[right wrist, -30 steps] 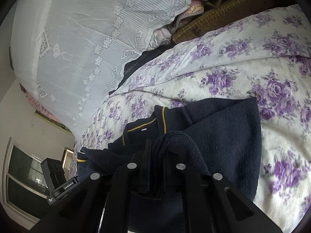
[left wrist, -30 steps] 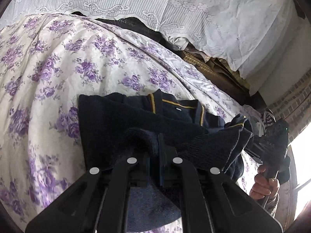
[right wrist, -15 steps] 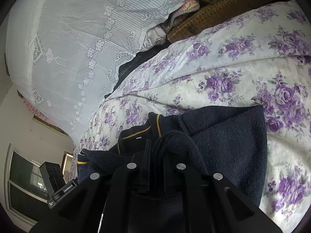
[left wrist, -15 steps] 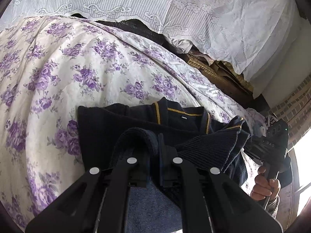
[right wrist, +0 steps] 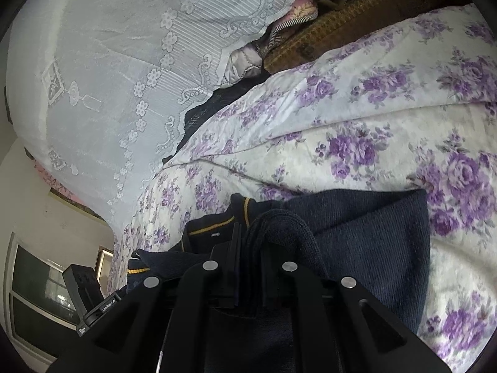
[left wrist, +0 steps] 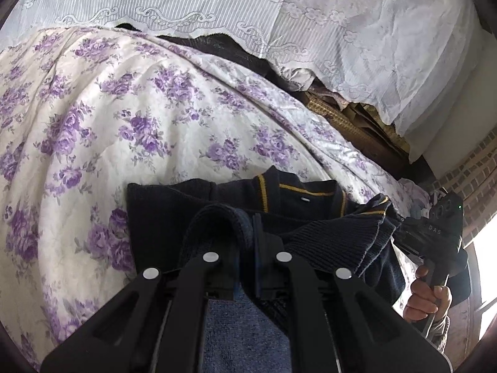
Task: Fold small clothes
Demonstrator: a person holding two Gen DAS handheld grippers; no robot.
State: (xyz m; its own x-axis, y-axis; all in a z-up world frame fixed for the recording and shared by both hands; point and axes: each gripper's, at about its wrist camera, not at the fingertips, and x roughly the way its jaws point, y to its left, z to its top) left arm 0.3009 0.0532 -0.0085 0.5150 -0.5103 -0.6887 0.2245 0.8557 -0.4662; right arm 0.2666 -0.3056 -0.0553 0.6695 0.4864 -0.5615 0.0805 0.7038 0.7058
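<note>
Far left, the white bedspread printed with purple roses point(left wrist: 149, 130) lies bare, and just right of it the navy knitted sweater with mustard-yellow collar stripes point(left wrist: 298, 192) covers the near part of the bed. The left gripper point(left wrist: 245, 239) is clenched on a bunched fold of the sweater's ribbed hem, with blue knit draped over its left finger. Compared with a second ago, the collar sits lower and nearer in this view and more floral cloth shows beyond it, so the lifted hem appears to be travelling over the body towards the neckline. Further right, the person's right hand point(left wrist: 430, 298) grips the handle of the right gripper point(right wrist: 250, 248), which from its own camera is also clamped on a thick wad of the same hem, the flat navy panel spreading off to its right. Far right and beyond hangs the white lace curtain point(left wrist: 357, 31). The bottom-to-top fold looks about halfway; both corners probably need laying down level with the collar.
</note>
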